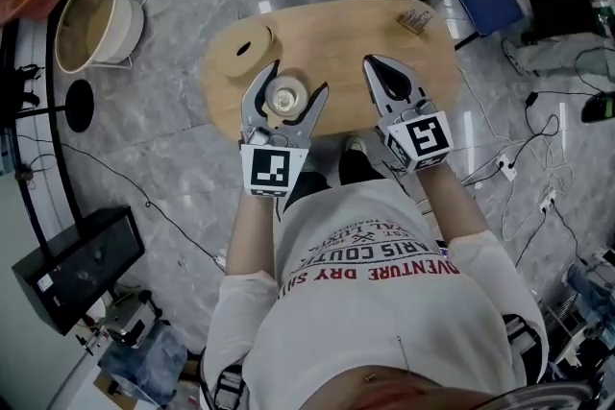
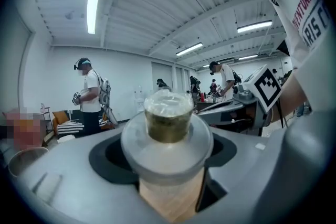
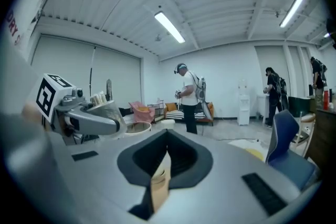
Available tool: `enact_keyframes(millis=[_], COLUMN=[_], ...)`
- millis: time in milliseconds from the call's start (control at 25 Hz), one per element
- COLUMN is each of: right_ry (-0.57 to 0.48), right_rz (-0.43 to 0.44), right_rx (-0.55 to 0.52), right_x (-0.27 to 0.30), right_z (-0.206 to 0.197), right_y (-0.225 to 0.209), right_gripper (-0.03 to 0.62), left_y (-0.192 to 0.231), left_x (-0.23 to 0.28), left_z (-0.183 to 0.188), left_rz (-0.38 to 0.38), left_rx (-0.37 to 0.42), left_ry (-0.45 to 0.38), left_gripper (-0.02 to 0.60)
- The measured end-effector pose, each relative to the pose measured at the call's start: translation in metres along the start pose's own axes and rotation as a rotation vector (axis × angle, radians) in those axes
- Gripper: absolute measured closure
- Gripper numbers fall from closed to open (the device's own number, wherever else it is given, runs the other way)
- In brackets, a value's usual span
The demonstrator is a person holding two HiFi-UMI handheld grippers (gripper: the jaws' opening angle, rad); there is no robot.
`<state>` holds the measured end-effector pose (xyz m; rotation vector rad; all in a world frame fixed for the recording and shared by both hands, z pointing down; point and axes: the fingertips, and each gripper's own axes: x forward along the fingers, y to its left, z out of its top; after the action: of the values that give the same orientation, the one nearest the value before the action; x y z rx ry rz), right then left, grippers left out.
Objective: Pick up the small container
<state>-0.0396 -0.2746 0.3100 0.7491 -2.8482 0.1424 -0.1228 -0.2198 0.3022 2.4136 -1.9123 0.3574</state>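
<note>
Nearest the chest, clamped in the left gripper (image 1: 293, 87): small container (image 2: 168, 117), a clear lidded plastic tub, pinched across its sides just under the wide rim and held up off the table. Looks light, thin-walled and smooth, so apt to flex or slip. Best taken across the body below the rim, gently, upright. Just beside, right gripper (image 1: 375, 68) with jaws together on nothing. Farther out and below, oval wooden table (image 1: 332, 36).

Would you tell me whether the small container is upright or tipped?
Upright: the small container stands vertically between the jaws of the left gripper, its clear top facing up.
</note>
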Motion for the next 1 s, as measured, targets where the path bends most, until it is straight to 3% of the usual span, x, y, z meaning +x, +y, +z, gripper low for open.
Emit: enact_keyframes(millis=[200,440,760,1000], right_ry=[-0.074,-0.147,-0.189,-0.16], right_rz=[0.02,0.063,0.07,0.077], right_rx=[-0.027,-0.09,-0.113,-0.125], right_x=[-0.016,-0.028,-0.028,-0.025], right_z=[0.046,0.082,0.092,0.079], right_y=[0.016,0.035,0.035,0.034], right_gripper=[0.586,0.586,0.588,0.588], left_y=[0.005,0.015,0.021,0.018], left_x=[-0.034,-0.057,-0.055,-0.05], left_z=[0.05,0.08,0.085,0.074], left_rz=[0.032,0.083,0.104,0.098], left_rx=[0.024,0.05,0.049,0.046], left_ry=[-0.05,-0.08,-0.089,-0.073], left_gripper=[0.241,0.24,0.239,0.239])
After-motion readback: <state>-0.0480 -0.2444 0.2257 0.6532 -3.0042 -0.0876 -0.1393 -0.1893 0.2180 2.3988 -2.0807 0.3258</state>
